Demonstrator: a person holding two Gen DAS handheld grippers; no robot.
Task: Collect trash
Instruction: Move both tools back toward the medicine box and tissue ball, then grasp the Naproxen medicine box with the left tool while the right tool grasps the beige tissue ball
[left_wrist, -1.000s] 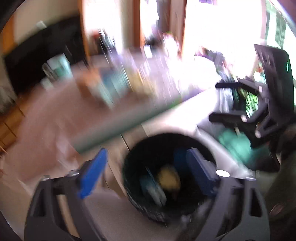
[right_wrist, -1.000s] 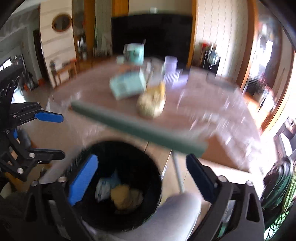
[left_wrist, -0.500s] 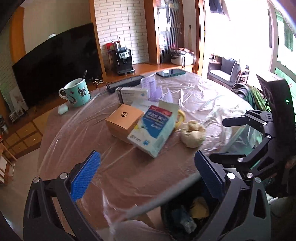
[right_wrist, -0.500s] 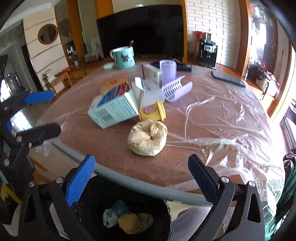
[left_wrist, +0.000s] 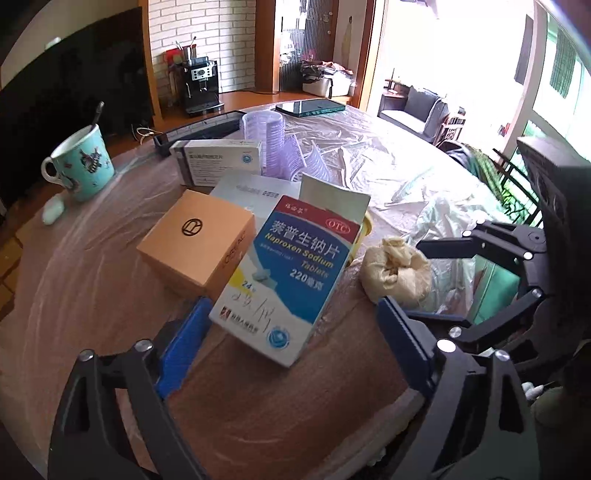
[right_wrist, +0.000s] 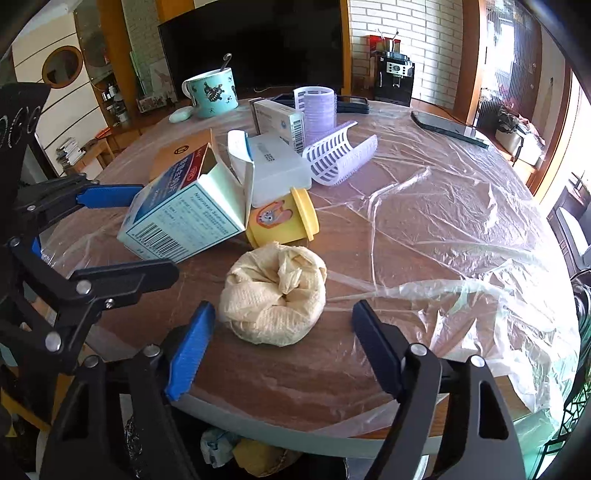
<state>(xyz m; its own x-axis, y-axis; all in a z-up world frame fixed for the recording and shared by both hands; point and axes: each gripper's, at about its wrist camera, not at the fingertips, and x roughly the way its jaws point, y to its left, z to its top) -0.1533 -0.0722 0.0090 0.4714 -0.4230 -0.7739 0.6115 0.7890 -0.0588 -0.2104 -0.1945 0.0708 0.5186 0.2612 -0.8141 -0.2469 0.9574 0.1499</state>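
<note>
Plastic sheeting covers a round wooden table (right_wrist: 424, 229) in a living room, dark television behind, and clutter crowds its near half. Far left, a teal mug (left_wrist: 83, 162) sits well apart from the action. Moving in, the left gripper (left_wrist: 291, 339) hovers low over the near edge, jaws spread wide and empty, bracketing the open blue-and-white tablet box (left_wrist: 295, 273) that leans against an orange carton (left_wrist: 199, 240). Next along, a yellow tub (right_wrist: 282, 221) lies on its side just beside the box, and right in front of it sits a crumpled beige paper wad (right_wrist: 275, 295). The right gripper (right_wrist: 282, 343) has that wad lined up, jaws wide, nothing held, fingers level with the tabletop and pointing straight across it. Below the table rim, a dark bin (right_wrist: 133, 446) already holds scraps. This looks like the reach-in step: both tools lined up on a piece of trash. The next move calls for easing forward until the fingers flank each target, then closing gently, since box and wad will both crush.
</note>
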